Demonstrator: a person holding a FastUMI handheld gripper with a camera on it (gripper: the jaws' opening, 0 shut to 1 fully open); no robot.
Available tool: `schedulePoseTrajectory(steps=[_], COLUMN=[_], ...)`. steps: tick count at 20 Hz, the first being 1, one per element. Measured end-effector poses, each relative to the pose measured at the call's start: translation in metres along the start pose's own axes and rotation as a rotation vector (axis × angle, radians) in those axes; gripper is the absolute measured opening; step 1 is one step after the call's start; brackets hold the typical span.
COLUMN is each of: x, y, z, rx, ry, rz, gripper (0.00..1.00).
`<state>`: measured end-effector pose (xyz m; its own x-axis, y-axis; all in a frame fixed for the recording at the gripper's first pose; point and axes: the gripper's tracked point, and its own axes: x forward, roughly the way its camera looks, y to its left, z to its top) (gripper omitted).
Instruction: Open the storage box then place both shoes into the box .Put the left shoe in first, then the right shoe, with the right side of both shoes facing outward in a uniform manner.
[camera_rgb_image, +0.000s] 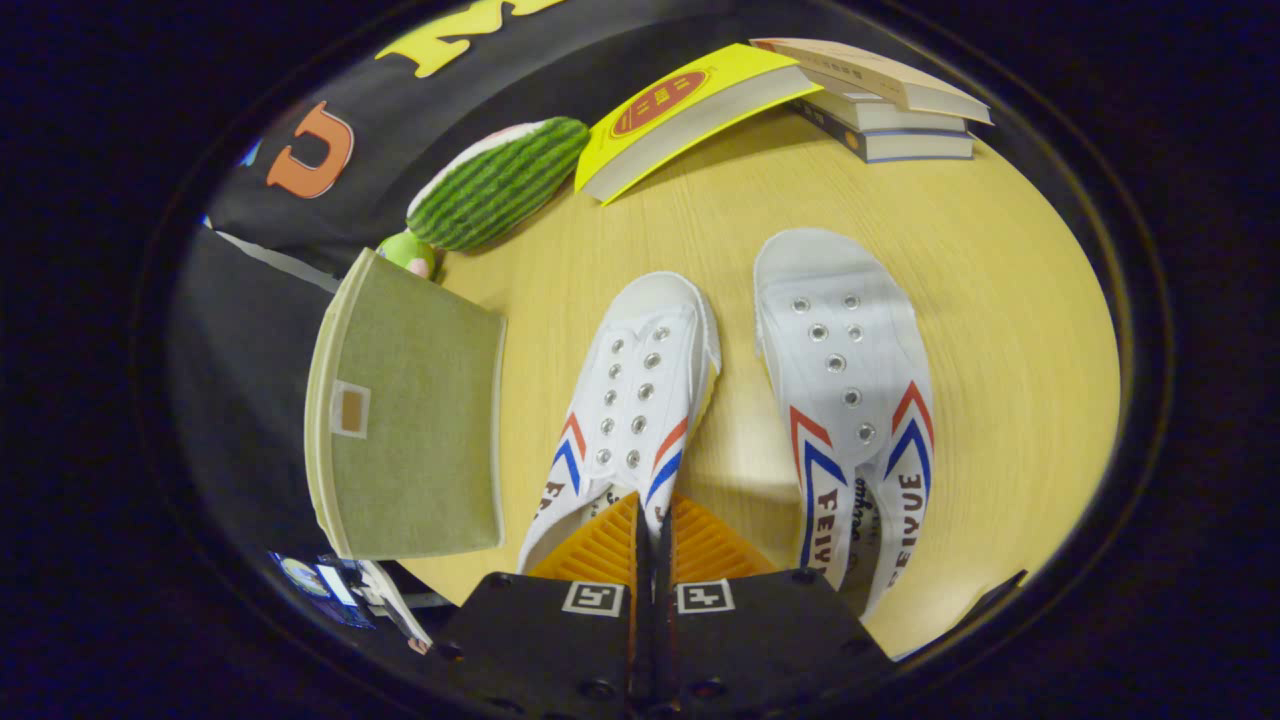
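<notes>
Two white canvas shoes with red and blue stripes lie side by side on the yellow wooden table (1010, 330), toes pointing away from me. One shoe (640, 390) lies just ahead of my fingers, its heel end under them. The other shoe (850, 370) is to its right. An olive-green fabric storage box (410, 420) stands left of the shoes at the table's edge, its lid down. My gripper (653, 515) hovers over the nearer shoe's heel with both fingers pressed together; I see nothing clamped between them.
A watermelon-shaped plush (500, 180) and a small green toy (408, 252) lie beyond the box. A yellow book (690, 110) leans on a stack of books (885, 115) at the table's far side. Bare tabletop stretches to the right of the shoes.
</notes>
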<state>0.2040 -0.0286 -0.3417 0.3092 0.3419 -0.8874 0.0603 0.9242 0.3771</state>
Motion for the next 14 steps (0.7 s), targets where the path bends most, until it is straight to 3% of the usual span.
schedulePoseTrajectory(steps=[7, 14], x=[-0.062, -0.111], y=[0.050, 0.135], z=[0.018, 0.030], rx=[-0.030, -0.102], ry=[-0.101, -0.209], rz=[0.078, 0.143], gripper=[0.06, 0.06])
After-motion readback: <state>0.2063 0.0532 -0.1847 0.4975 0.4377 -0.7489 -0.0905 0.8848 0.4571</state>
